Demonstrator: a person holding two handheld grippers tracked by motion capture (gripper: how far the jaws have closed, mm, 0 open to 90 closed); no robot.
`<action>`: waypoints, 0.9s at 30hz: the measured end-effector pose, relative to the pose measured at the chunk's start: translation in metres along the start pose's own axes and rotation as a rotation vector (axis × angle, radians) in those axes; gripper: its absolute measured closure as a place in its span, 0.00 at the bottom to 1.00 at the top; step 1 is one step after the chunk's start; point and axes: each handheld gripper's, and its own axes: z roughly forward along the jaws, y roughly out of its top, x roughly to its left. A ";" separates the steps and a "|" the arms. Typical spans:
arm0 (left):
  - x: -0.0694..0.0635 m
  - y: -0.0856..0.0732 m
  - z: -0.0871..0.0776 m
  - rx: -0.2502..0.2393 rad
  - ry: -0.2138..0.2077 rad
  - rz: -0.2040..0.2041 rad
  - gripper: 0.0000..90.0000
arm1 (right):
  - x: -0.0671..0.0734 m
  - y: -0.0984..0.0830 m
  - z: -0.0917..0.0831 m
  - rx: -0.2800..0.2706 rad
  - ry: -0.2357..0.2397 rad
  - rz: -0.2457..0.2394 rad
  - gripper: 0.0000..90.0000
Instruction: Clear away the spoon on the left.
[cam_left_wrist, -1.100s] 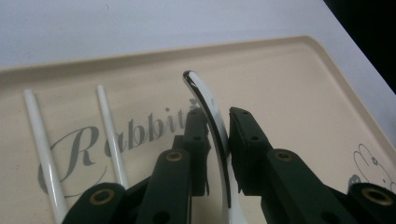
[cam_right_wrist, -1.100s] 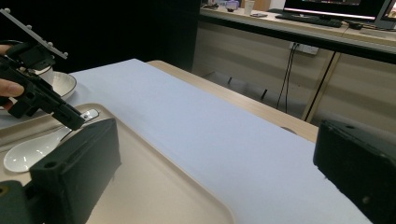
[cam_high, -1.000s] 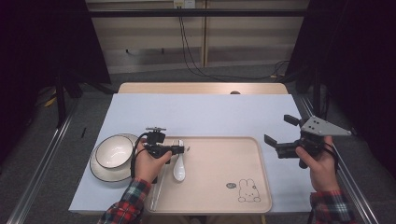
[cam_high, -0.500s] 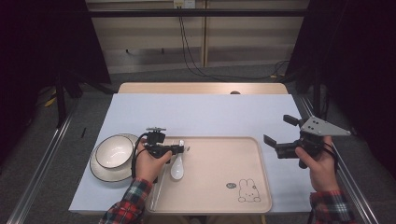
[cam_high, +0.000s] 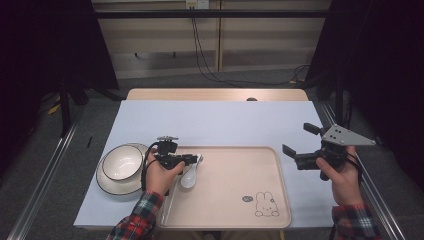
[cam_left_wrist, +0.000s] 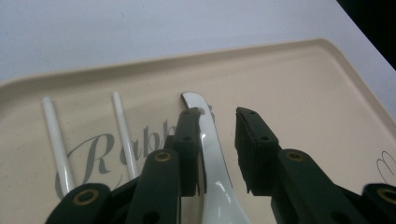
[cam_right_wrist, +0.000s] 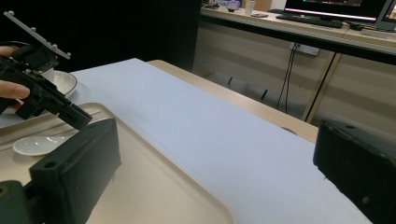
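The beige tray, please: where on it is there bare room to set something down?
The beige plastic tray is bare across its middle and right, bordered by the white ceramic spoon on the left and the small rabbit drawing at the near right corner. The left end is crowded: spoon, two white chopsticks and the left gripper.
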 end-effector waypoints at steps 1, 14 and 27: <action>0.000 0.000 0.000 0.000 -0.007 -0.007 0.78 | 0.000 0.000 0.000 -0.003 0.005 0.000 0.00; -0.003 0.007 -0.011 -0.033 0.000 0.015 0.70 | 0.000 0.000 0.000 -0.001 0.001 0.001 0.00; -0.008 0.016 -0.026 -0.052 0.026 0.055 0.52 | -0.001 0.000 0.001 -0.001 0.000 0.004 0.00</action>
